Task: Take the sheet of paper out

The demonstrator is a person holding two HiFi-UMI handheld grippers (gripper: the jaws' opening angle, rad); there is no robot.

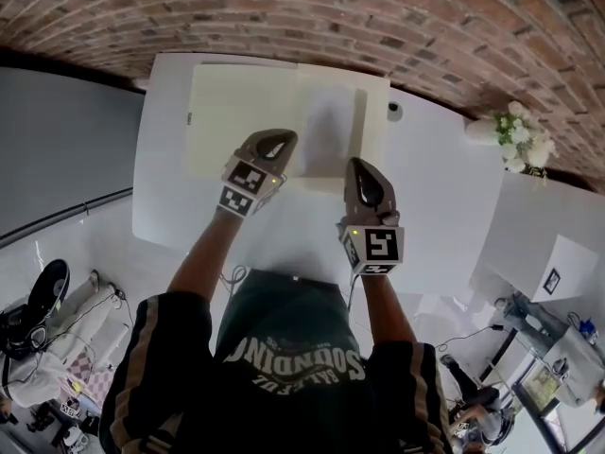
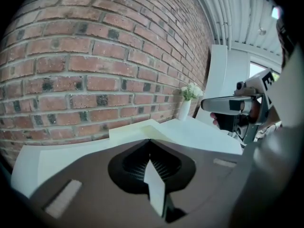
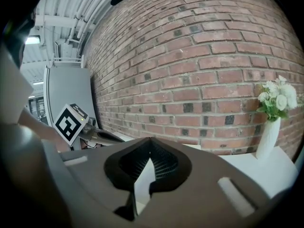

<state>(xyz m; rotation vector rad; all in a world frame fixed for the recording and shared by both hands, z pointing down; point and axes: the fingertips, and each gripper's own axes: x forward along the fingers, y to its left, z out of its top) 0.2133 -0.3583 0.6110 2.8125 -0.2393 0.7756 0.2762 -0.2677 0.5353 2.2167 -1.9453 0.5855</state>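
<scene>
Above a flat cream folder [image 1: 241,112] on a white table [image 1: 440,206], left tongs [image 2: 150,141] and right tongs [image 3: 151,140], closed, empty.

Head view, clock positions taken from the table's centre. White rectangular table [image 1: 435,206] meets the red brick wall [image 1: 425,17] at 12 o'clock. Cream flat paper folder [image 1: 236,112] lies on it toward 11. White vase of flowers [image 1: 515,135] stands at 2. Left gripper [image 1: 279,140] and right gripper [image 1: 357,165] sit side by side, apart, over the folder's near edge.

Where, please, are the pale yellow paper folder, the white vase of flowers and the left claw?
Pale yellow paper folder [image 1: 241,112], head view, left half.
White vase of flowers [image 3: 267,139], right gripper view, vase body.
Left claw [image 1: 276,140], head view, tips.
</scene>
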